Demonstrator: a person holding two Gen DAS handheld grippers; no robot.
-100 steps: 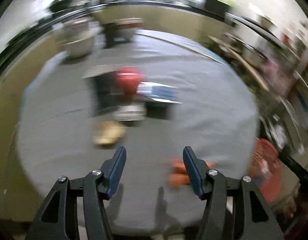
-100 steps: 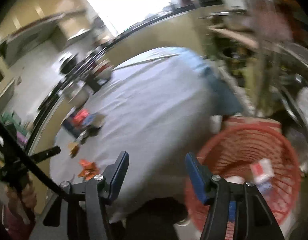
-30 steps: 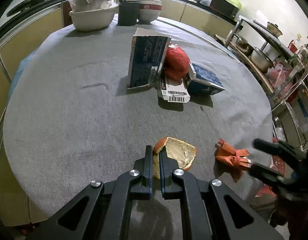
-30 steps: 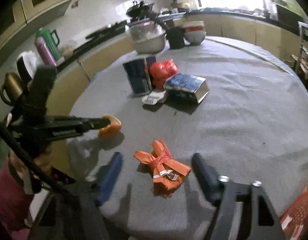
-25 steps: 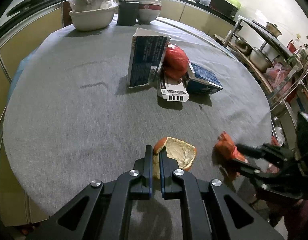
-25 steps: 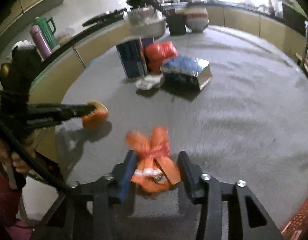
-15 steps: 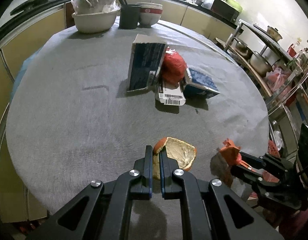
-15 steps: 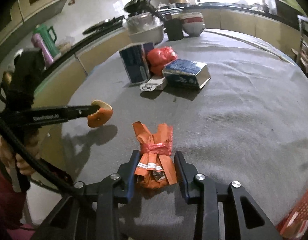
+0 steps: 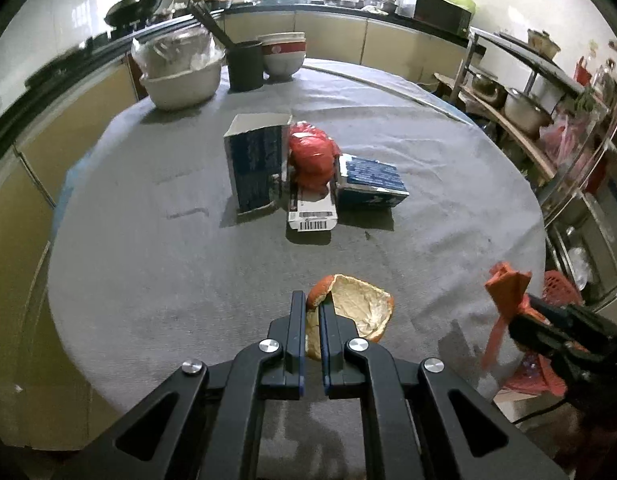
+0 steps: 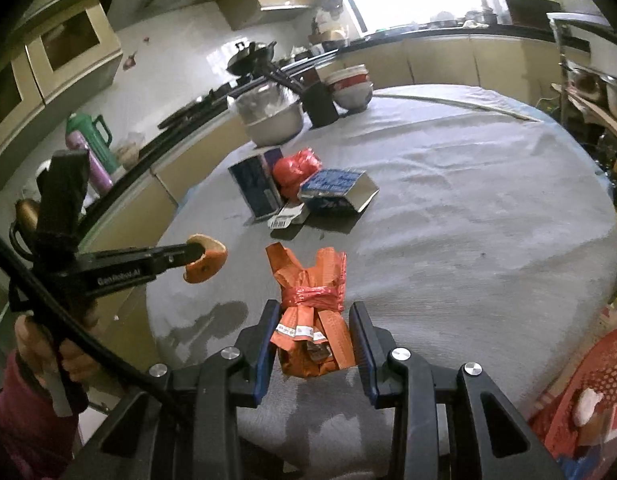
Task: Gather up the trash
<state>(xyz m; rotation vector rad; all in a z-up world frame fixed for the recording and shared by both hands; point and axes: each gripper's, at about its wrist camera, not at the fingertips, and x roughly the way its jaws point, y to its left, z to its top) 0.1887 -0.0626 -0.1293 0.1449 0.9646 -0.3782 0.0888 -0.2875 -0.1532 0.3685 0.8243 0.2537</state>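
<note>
My left gripper (image 9: 313,312) is shut on an orange peel (image 9: 356,308) and holds it above the near edge of the grey round table (image 9: 148,240). The peel also shows in the right wrist view (image 10: 206,262). My right gripper (image 10: 314,320) is shut on a tied bundle of orange wrappers (image 10: 312,316), lifted off the table; the bundle shows at the right of the left wrist view (image 9: 504,292). More trash sits mid-table: an upright blue carton (image 9: 256,168), a red plastic bag (image 9: 312,156), a flat barcode box (image 9: 312,212) and a lying blue box (image 9: 370,184).
A red mesh basket (image 10: 584,400) with some trash stands on the floor right of the table, also in the left wrist view (image 9: 556,284). Bowls (image 9: 180,76) and a dark cup (image 9: 244,64) stand at the table's far edge. Metal shelves (image 9: 548,100) are to the right.
My right gripper closed on the orange bundle and lifted it off the table. My left gripper rose and drew back a little, still holding the peel.
</note>
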